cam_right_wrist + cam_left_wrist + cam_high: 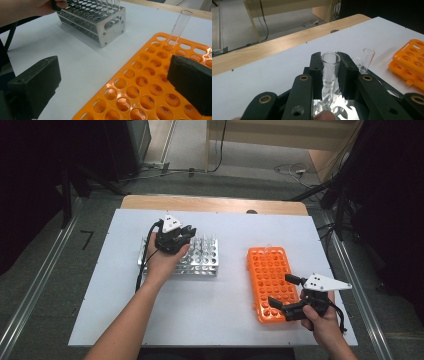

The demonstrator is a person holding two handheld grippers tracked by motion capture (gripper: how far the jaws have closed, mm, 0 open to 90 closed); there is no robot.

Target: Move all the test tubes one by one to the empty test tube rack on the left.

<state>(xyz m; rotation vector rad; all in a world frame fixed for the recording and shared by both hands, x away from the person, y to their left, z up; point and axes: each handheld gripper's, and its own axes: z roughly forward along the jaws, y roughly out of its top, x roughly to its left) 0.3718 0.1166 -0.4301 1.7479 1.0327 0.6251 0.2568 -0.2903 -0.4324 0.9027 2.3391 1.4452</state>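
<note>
**L gripper clamped on a glass test tube in the metal rack; R gripper waits wide open over the orange rack**

From where I'm driving: my left gripper (330, 75) sits over the metal test tube rack (202, 265) at table left. Its two black pads are narrow, pressing on both sides of a clear glass test tube (330, 72) just below the rim. The tube stands upright, long axis vertical, its lower end down in a rack hole. Two more empty tubes stand just beside it, toward the orange side.

My right gripper (112, 90) hangs at the near end of the orange test tube rack (270, 275), jaws wide, nothing between them. One tube (178, 26) already stands in a far hole of that rack, leaning a little.

Key relation, as I judge it: the held tube is dead centre between the L pads w/ its axis running straight up along them, so the lift should go straight up, no tilt, before crossing right to the orange rack. The L hand has it; the R hand is well apart, nearer the destination.
</note>
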